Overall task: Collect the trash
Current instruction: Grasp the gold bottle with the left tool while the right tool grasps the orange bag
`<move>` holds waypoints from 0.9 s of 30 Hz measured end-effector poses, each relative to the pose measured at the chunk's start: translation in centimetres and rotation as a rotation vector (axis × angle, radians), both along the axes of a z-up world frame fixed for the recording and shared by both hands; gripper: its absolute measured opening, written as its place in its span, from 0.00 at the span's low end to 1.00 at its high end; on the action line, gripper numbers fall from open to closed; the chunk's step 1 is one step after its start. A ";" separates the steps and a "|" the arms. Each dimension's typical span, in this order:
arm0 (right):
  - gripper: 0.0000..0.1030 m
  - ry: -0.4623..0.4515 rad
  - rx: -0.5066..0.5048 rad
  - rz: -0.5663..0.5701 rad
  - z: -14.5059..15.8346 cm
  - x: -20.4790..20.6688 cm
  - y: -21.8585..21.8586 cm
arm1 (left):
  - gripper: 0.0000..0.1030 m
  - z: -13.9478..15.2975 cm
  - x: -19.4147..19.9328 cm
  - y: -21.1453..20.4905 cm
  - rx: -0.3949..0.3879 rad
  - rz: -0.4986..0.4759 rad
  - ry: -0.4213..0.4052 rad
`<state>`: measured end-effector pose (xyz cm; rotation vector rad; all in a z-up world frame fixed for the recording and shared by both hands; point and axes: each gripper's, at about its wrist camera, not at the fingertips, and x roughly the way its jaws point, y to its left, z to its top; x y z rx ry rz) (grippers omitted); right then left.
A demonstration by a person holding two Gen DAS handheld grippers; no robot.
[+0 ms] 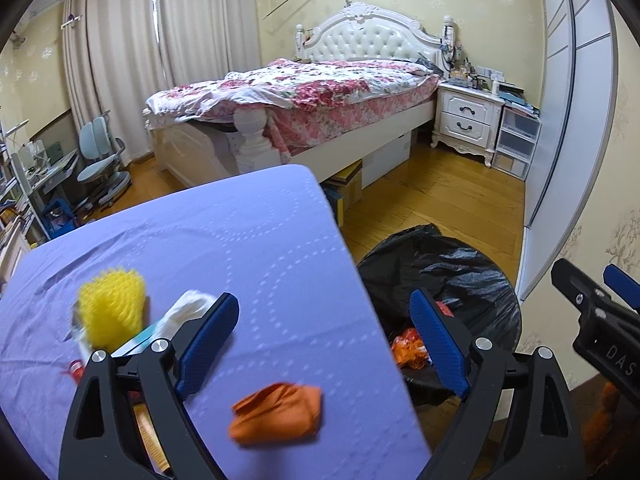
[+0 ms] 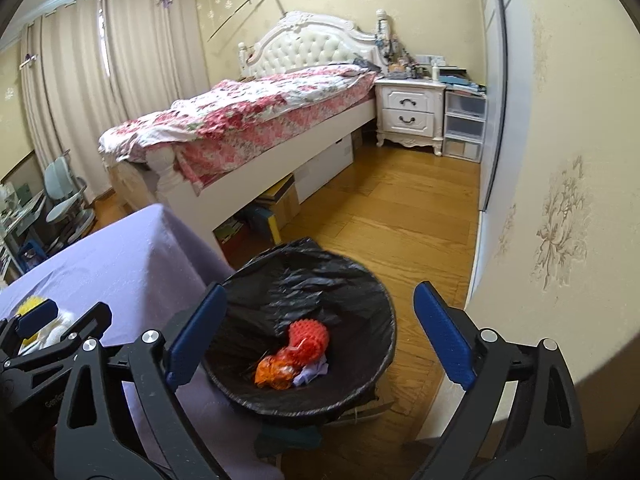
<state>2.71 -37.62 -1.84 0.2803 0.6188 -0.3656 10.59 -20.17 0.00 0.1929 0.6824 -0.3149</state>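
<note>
Trash is split between two places: a red spiky ball [image 2: 309, 339], an orange wrapper [image 2: 274, 372] and a pale scrap [image 2: 310, 373] already lie in the black-lined bin [image 2: 372, 364], while an orange piece [image 1: 277, 412], a yellow spiky ball [image 1: 111, 307] and a white wad [image 1: 188, 309] are left on the purple cloth [image 1: 240, 240]. Both tools are seen empty: the left gripper [image 1: 320, 340] is spread wide over the cloth's edge with nothing between its pads, and the right gripper [image 2: 318, 336] is spread wide above the bin mouth, also holding nothing. The orange piece looks blurred in the left wrist view, so whether it is lying flat or in motion cannot be told. The next pick is judged best made on that orange piece, nearest the left gripper. The fingers should be brought down astride it, pressed lightly to the cloth, and closed only once it is centred, so that the cloth is not pinched with it. The soft piece is likely to crumple, so a full close is advised. The right gripper should be kept clear of the bin mouth during the carry across.
</note>
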 end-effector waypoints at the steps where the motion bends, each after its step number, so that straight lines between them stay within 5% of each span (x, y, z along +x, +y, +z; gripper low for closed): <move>1: 0.90 0.004 -0.003 0.008 0.1 -0.2 0.4 | 0.85 0.1 -0.4 0.5 -0.001 0.009 0.001; 14: 0.90 0.003 0.058 0.137 -0.3 -2.1 7.3 | 0.85 -0.2 -3.6 8.7 0.014 0.171 0.001; 22: 0.90 0.034 0.048 0.210 -0.8 -1.6 11.0 | 0.83 -2.3 -2.5 11.4 0.026 0.217 0.076; 27: 0.90 0.046 0.014 0.246 -0.9 -1.3 12.6 | 0.53 -3.2 -2.0 11.8 -0.003 0.183 0.140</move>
